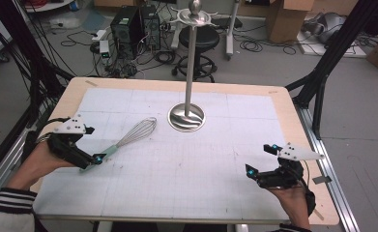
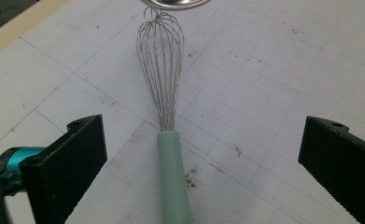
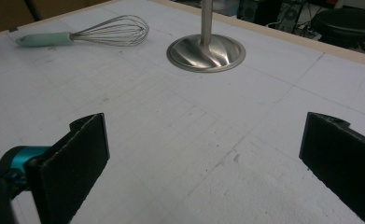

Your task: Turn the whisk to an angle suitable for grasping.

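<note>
The whisk (image 2: 163,93) lies flat toward the left edge of the table (image 1: 293,116), wire head pointing at the base of the metal stand (image 1: 187,117); the left gripper (image 2: 203,154) straddles the pale green handle with fingers (image 2: 80,158) spread, not yet touching it; a closure too near the handle's end could let the round handle roll or pivot out; a careless lift could swing the wires into the stand; the right gripper (image 3: 203,154) hangs near the right edge, fingers spread, holding nothing.

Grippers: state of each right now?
Left gripper: open, jaws on either side of the whisk handle, not gripping.
Right gripper: open, holding nothing.
</note>
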Motion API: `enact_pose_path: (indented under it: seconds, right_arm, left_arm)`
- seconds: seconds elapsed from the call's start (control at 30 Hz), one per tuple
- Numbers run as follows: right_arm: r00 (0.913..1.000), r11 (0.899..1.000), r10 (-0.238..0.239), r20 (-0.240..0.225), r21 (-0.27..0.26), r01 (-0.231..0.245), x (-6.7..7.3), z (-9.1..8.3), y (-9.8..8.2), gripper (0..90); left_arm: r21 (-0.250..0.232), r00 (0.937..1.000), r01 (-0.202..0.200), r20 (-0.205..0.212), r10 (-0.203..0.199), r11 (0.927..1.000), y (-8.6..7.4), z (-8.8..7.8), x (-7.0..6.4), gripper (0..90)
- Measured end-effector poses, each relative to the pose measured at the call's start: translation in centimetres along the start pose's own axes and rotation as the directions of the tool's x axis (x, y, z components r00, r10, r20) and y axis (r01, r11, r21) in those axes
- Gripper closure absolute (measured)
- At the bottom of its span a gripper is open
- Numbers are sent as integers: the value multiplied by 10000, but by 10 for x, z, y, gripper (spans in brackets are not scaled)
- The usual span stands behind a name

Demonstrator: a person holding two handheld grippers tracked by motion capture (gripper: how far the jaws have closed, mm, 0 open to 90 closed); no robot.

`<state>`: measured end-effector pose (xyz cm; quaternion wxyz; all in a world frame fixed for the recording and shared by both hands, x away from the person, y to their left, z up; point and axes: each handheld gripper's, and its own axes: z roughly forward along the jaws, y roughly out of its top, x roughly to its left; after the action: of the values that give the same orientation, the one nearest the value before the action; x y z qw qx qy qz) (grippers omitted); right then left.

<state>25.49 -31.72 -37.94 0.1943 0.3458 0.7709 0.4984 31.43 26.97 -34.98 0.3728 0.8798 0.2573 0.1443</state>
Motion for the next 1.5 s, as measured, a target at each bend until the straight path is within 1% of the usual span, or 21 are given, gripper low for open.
enact_pose_path:
  seconds: [0.17,0.2,0.27,0.3,0.4,0.5,0.63,0.67,0.8,0.87,1.03,1.07,1.1,1.17,1.2,1.23,1.27,1.3,1.33,1.37,1.5]
  right_arm:
    - [10000,10000,-49,29,68,48,0,0,0,5]
    - [10000,10000,-46,34,68,46,0,0,0,5]
    - [10000,10000,-34,36,51,33,0,0,0,5]
    - [10000,10000,-34,36,51,33,0,0,0,5]
    - [10000,10000,-37,26,46,37,0,-1,1,5]
    - [10000,10000,-62,28,14,62,0,-2,2,5]
    - [10000,10000,-15,16,4,15,0,-2,2,5]
    - [10000,10000,-7,7,4,7,0,-2,2,5]
    - [10000,10000,11,-7,-35,-11,0,-1,2,5]
    - [10000,10000,4,-15,-37,-4,0,-1,2,5]
    - [10000,10000,13,-17,-38,-13,0,-1,2,5]
    - [10000,10000,21,-18,-21,-21,0,-1,2,5]
    - [10000,10000,16,-16,-18,-16,0,-1,2,5]
    - [10000,10000,38,-28,-27,-38,-1,-1,2,5]
    - [10000,10000,60,-30,-55,-61,-1,-1,2,5]
    - [10000,10000,63,-41,-61,-63,0,-2,2,5]
    - [10000,10000,31,-21,-69,-31,-1,-2,2,5]
    - [10000,10000,33,-24,-77,-33,-1,-2,2,5]
    - [10000,10000,33,-25,-75,-33,-1,-2,2,6]
    - [10000,10000,27,-16,-72,-27,-1,-2,2,5]
    - [10000,10000,12,-42,-68,-12,0,-1,2,5]
  left_arm:
    - [449,9998,65,168,-73,9990,2,9,7,17]
    - [585,9997,174,188,-185,9981,2,12,10,17]
    - [614,9995,233,187,-245,9978,1,15,10,17]
    - [728,9995,224,218,-241,9971,1,17,12,17]
    - [1036,9989,271,353,-309,9943,1,23,13,17]
    - [1286,9989,382,231,-415,9910,1,30,16,17]
    - [1577,9986,388,299,-440,9867,-1,38,18,17]
    - [1676,9988,301,329,-362,9854,-1,39,19,17]
    - [1926,9984,346,375,-426,9807,-2,47,21,25]
    - [2002,9975,458,431,-555,9787,-3,51,22,35]
    - [2426,9941,680,652,-862,9677,-4,59,24,36]
    - [2422,9931,667,773,-877,9679,-4,60,25,59]
    - [2448,9925,680,817,-904,9672,-5,61,25,116]
    - [2637,9931,655,767,-886,9624,-6,64,26,125]
    - [2721,9927,617,834,-874,9603,-7,65,27,133]
    - [2906,9932,425,918,-721,9559,-7,65,28,156]
    - [2889,9928,505,900,-796,9560,-7,66,27,173]
    - [2991,9935,437,878,-731,9532,-7,67,28,177]
    - [2980,9925,577,861,-870,9528,-7,69,27,184]
    - [3138,9929,414,930,-741,9486,-8,69,28,213]
    - [3430,9923,445,933,-812,9383,-8,75,29,283]
